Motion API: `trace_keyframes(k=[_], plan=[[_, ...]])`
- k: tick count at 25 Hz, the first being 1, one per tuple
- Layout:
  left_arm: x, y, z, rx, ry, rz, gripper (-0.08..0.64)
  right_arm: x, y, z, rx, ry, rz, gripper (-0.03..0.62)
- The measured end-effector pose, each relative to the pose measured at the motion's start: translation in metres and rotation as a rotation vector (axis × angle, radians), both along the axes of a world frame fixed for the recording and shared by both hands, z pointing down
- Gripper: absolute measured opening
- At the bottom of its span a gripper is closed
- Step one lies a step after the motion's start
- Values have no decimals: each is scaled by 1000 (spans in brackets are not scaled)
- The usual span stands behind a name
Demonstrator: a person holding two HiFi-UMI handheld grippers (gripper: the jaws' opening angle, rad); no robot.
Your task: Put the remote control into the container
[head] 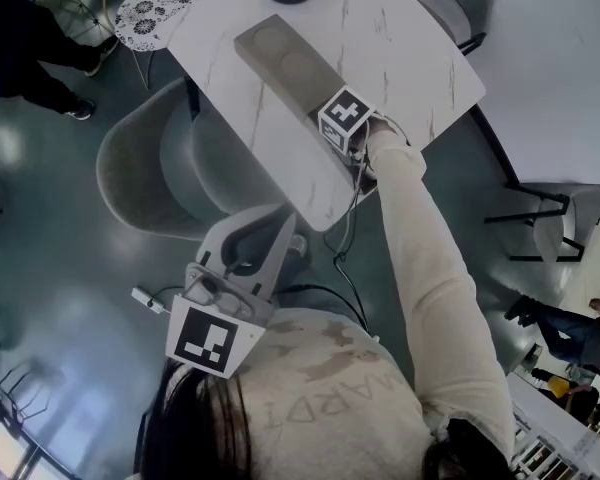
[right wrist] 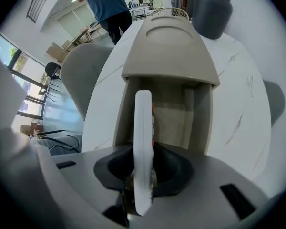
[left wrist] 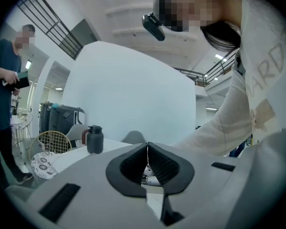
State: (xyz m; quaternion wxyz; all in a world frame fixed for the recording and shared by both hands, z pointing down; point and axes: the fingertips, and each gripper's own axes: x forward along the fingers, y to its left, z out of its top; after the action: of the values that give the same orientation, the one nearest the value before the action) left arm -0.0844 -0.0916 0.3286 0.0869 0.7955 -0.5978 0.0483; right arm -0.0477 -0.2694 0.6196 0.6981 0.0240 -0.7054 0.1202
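Remote control (right wrist: 143, 142) clamped edge-on in right gripper (right wrist: 142, 175), poised above open compartment of container (right wrist: 168, 56) at 12 o'clock on table (right wrist: 238, 104). Not released yet; remaining, by judgement: lower, let go. Left gripper (left wrist: 147, 151) pinched together, empty, idle.

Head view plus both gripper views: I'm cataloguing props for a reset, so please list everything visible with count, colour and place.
white marble-patterned table: one, white, centre
long beige lidded container: one, beige, on the table, near end open
slim white remote control with red buttons: one, white, on edge at the container's open end
dark grey jug: one, dark grey, table's far end
grey curved chair: one, grey, beside the table
bystander in dark top: one, background
left gripper: grey, shut, empty
right gripper: grey, shut on the remote control
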Motion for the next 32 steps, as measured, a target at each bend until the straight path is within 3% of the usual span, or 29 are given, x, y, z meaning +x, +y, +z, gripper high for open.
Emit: trace_keyframes(k=[11, 22, 32], plan=[[2, -1, 2, -7, -8, 2, 14, 0, -2, 5, 19, -76, 6, 97], [11, -5, 1, -5, -18, 13, 14, -2, 0, -1, 18, -230, 10, 103], [16, -9, 0, -4, -23, 22, 14, 0, -1, -10, -5, -279, 14, 109]])
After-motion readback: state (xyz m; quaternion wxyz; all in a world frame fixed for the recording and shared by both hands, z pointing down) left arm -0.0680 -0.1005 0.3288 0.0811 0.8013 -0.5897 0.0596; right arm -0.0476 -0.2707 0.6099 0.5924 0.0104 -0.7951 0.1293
